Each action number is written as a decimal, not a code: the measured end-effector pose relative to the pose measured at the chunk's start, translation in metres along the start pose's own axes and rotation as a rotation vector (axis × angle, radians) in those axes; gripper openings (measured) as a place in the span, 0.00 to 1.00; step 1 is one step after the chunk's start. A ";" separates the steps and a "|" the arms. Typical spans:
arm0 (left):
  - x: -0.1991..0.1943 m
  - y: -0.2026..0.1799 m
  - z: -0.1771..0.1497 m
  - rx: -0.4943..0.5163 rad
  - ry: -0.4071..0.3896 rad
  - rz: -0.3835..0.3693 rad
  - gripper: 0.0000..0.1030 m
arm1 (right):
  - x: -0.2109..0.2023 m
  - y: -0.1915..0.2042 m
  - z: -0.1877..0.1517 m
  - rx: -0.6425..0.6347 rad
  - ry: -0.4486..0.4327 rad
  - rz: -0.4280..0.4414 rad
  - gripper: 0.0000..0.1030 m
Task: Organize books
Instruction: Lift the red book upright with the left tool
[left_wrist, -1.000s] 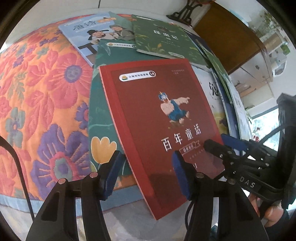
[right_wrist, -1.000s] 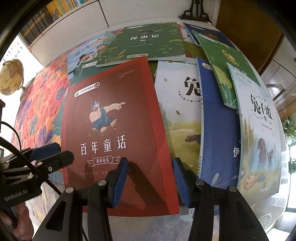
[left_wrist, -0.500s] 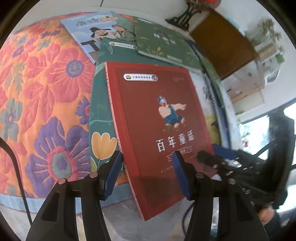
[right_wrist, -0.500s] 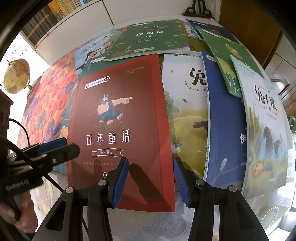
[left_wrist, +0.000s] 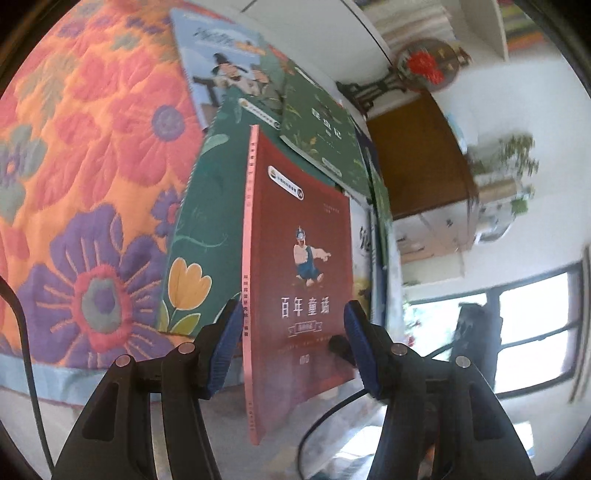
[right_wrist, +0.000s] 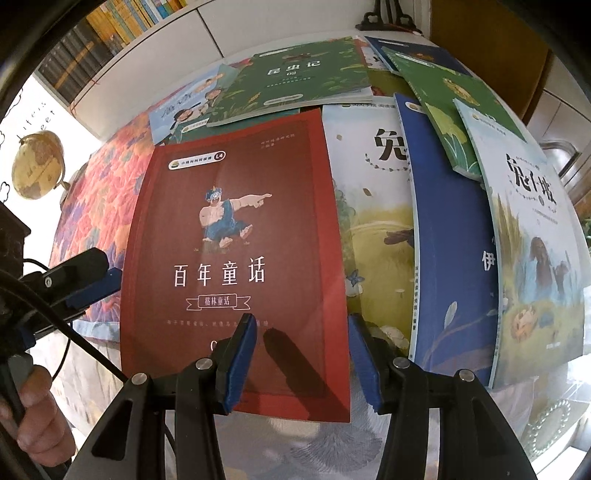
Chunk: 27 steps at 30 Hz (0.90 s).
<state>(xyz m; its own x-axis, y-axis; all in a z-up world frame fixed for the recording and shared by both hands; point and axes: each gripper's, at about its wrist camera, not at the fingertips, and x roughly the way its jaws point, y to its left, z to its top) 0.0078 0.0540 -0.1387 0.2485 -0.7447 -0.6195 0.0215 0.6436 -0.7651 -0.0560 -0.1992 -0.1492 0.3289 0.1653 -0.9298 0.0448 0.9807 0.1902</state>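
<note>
Mostly hidden under the red book (right_wrist: 236, 236): the rabbit book (right_wrist: 373, 221); cut off at the picture's corner: the hand (right_wrist: 35, 421); blurred: the potted plant (left_wrist: 517, 162).

The red-cover book (right_wrist: 236, 258) lies on top of a spread of books, its near end jutting past the edge of the quilt (left_wrist: 92, 166). Behind it lies the insect book (right_wrist: 299, 81), overlapping the poetry book (right_wrist: 184, 110) to its left. To its right lie the rabbit book (right_wrist: 376, 221), then the spiral-bound book (right_wrist: 450, 240)
</note>
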 end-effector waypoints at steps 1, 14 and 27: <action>-0.001 0.003 0.000 -0.024 0.000 -0.019 0.51 | 0.000 0.001 -0.001 -0.003 -0.002 -0.004 0.49; 0.007 -0.006 0.001 -0.028 -0.009 0.087 0.51 | -0.003 -0.007 -0.003 0.053 -0.026 0.044 0.50; 0.004 0.052 -0.002 -0.397 0.051 -0.191 0.50 | -0.002 -0.004 -0.004 0.055 -0.030 0.028 0.53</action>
<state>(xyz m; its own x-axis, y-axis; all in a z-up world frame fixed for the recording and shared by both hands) 0.0080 0.0845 -0.1817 0.2277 -0.8581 -0.4603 -0.3132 0.3831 -0.8690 -0.0608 -0.2028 -0.1495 0.3592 0.1886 -0.9140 0.0869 0.9684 0.2339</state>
